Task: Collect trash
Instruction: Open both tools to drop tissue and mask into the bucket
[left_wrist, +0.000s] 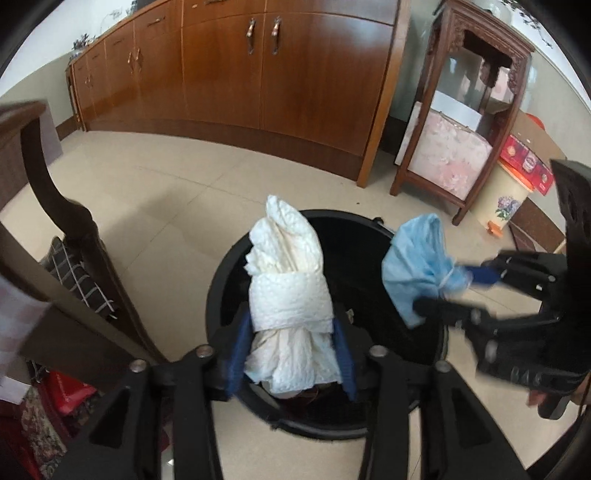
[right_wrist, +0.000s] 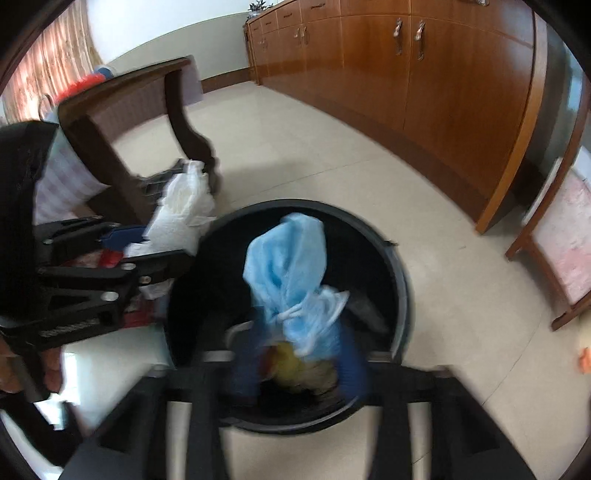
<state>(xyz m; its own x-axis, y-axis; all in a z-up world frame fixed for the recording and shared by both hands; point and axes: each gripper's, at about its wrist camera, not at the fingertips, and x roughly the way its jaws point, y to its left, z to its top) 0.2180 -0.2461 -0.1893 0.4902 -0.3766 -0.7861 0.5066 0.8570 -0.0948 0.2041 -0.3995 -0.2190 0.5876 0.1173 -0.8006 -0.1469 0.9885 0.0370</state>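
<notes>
A black round bin (left_wrist: 221, 280) stands on the tiled floor below both grippers. In the left wrist view my left gripper (left_wrist: 291, 325) hangs over the bin's mouth. A rolled white paper-towel wad (left_wrist: 288, 280) stands upright between its blue pads (left_wrist: 236, 354), which stand wide and open. My right gripper (left_wrist: 439, 288) reaches in from the right with a crumpled blue face mask (left_wrist: 417, 254) between its fingers. In the right wrist view the mask (right_wrist: 288, 254) sits loose between the spread pads of the right gripper (right_wrist: 301, 343), over the bin (right_wrist: 402, 266). Yellow and brown trash lies inside. The left gripper (right_wrist: 166, 243) and the wad (right_wrist: 184, 206) are at the left.
A long brown cabinet (left_wrist: 258, 74) lines the far wall. A dark wooden table leg (left_wrist: 62, 206) stands close on the left. A carved stand (left_wrist: 461, 129) with a pink cushion, a red box (left_wrist: 524, 162) and a small floral bin (left_wrist: 506, 206) are at the right. A hand (right_wrist: 48, 369) holds the left gripper.
</notes>
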